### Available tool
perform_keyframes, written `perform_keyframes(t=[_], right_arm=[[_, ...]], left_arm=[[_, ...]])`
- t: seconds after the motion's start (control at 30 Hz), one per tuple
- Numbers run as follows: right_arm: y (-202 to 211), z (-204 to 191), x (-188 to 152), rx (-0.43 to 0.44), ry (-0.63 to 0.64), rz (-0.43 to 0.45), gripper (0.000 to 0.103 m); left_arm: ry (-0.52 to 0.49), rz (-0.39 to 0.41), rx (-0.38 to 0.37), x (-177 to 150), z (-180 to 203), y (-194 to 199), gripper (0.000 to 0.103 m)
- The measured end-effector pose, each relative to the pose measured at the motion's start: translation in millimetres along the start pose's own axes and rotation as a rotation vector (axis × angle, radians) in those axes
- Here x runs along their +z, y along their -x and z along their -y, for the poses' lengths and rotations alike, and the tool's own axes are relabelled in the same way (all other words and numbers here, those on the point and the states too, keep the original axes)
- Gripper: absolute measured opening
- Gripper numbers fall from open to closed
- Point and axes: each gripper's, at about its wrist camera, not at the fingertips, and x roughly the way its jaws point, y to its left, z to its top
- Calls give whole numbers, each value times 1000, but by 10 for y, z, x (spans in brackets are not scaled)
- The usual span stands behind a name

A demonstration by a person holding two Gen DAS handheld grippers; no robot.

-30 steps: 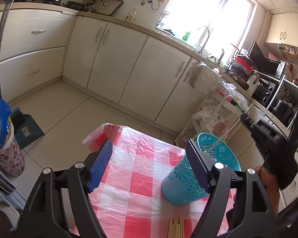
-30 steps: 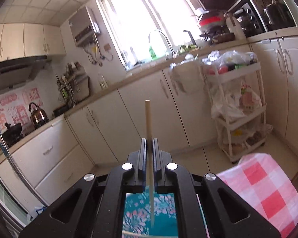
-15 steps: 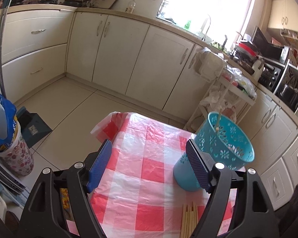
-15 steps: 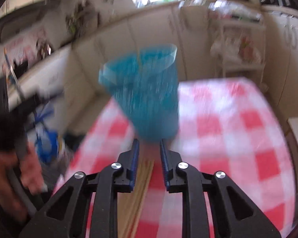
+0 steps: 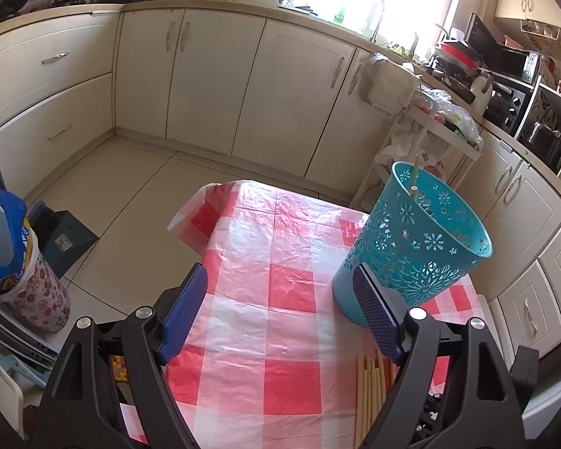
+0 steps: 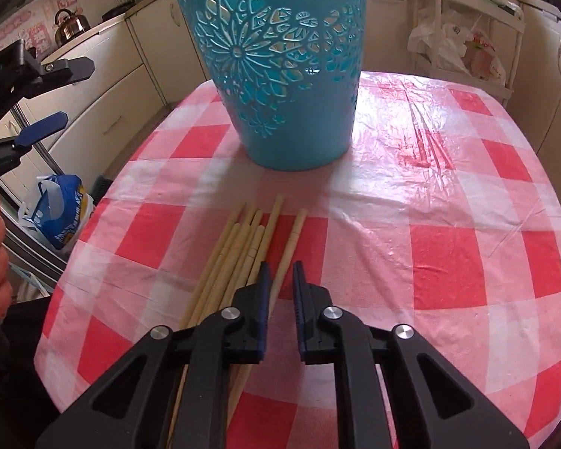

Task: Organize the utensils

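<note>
Right gripper [image 6: 280, 284] low over the chopstick bundle [image 6: 239, 254], pointing steeply down; its jaws are narrowing, a slim gap between them; the outermost chopstick [image 6: 290, 241] runs under that gap, but I see no pad pressing on it, so nothing grasped yet.

Left gripper [image 5: 280, 314] released, jaws wide, nothing between them but tablecloth [image 5: 273, 254]; I judge it is parked there to steady the teal basket [image 5: 411, 247] if needed; its right pad sits in front of the basket's base in the view, contact I cannot tell.

Basket upright toward the far edge of the table; two chopsticks [image 5: 414, 172] already inside, leaning on the far rim; the loose bundle lies just short of the basket, fanned slightly, tips toward it, tails running to the near edge under the right gripper. Laid that way they let me pick from one side; my guess is the rightmost goes next.

Room: right half of the table is bare cloth, plenty of swing space; the left edge is close beside the bundle, with the floor and a blue bag [image 6: 60, 213] below; a stick nudged left could roll off. Plastic cloth is wrinkled and glossy; likely slippery.
</note>
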Motion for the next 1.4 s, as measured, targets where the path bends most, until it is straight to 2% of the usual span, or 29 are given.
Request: perform_keyframes(t=[0.07,0.23,0.33,0.43,0.7,0.93,1.13,1.23,1.33,1.4], right_arm=[[-13,-13,27,-11,17,-7,9],[7,-16,30,-62,119,-48,9],[45,142,-7,-58,87,-52,8],[56,251,-21,-25,36,-40,8],[76,266,-46,-12,48,-26,8],[101,269,-66,-9,53,-23,8],[90,260,-53,-10,47,-20,8],[78,264,-33,-13,45,-15,9],[58,261,-4,-14,41,-5,21],[49,239,7,-25,53,1,22]], left_arm=[[-38,-33,-4,-34,45,-46,76],[-213,-225,-70,-344,286,-290,76],[-314,-288,-100,-615,450,-366,76],[-390,-312,-93,-812,593,-426,76],[-431,-359,-75,-993,705,-570,76],[-459,-364,-25,-993,704,-585,75],[-476,-361,-18,-994,726,-593,75],[-487,-353,-22,-980,764,-612,66],[-494,-343,-33,-958,795,-635,55],[-501,-336,-46,-944,808,-643,39]])
